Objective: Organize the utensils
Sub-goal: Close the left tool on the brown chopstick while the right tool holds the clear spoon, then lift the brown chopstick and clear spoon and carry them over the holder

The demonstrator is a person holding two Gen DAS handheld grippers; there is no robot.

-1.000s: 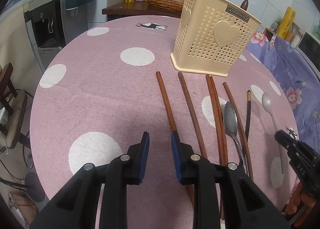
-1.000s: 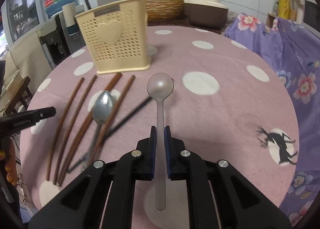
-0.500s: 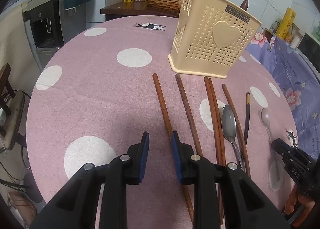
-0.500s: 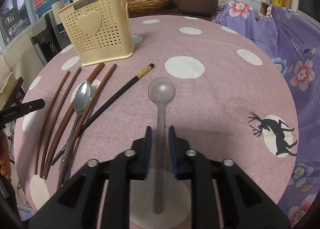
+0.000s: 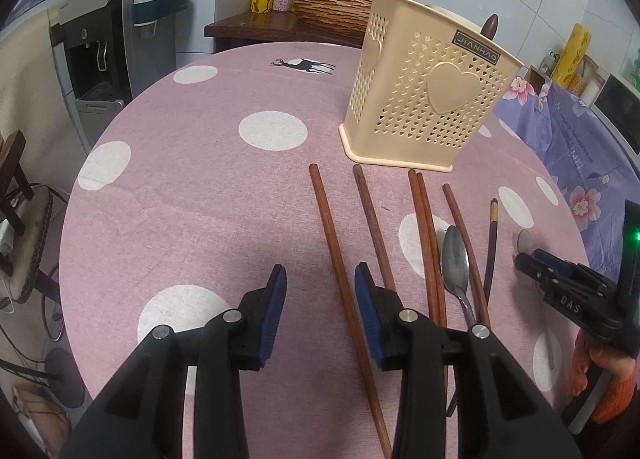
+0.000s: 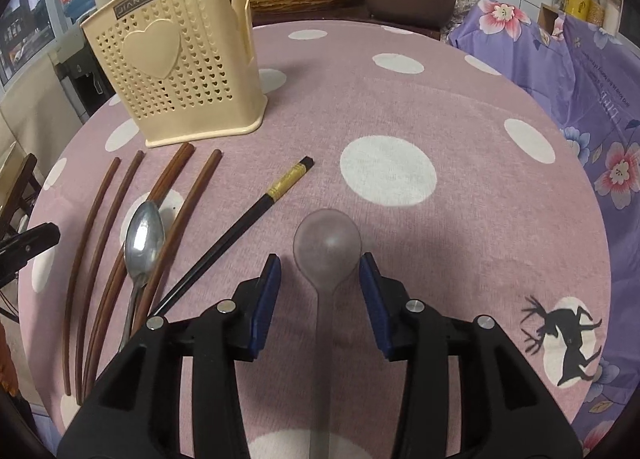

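Cream holder (image 6: 176, 71): perforated, heart emblem, plate reading "JIANHAO"; upright on pink dotted tablecloth (image 6: 460, 187).
Right gripper (image 6: 320, 291): jaws just opening, spread around translucent spoon (image 6: 326, 247), pads clear.
Left gripper (image 5: 320, 299): jaws just opening, straddling a wooden chopstick (image 5: 336, 259).
Lettering: "DAS" on the right gripper's side.

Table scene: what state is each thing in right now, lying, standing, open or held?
left gripper: open, jaws just widened, astride a wooden chopstick
right gripper: open, jaws just widened, clear spoon between, untouched
metal spoon: lying flat
black chopstick: lying flat
holder: upright
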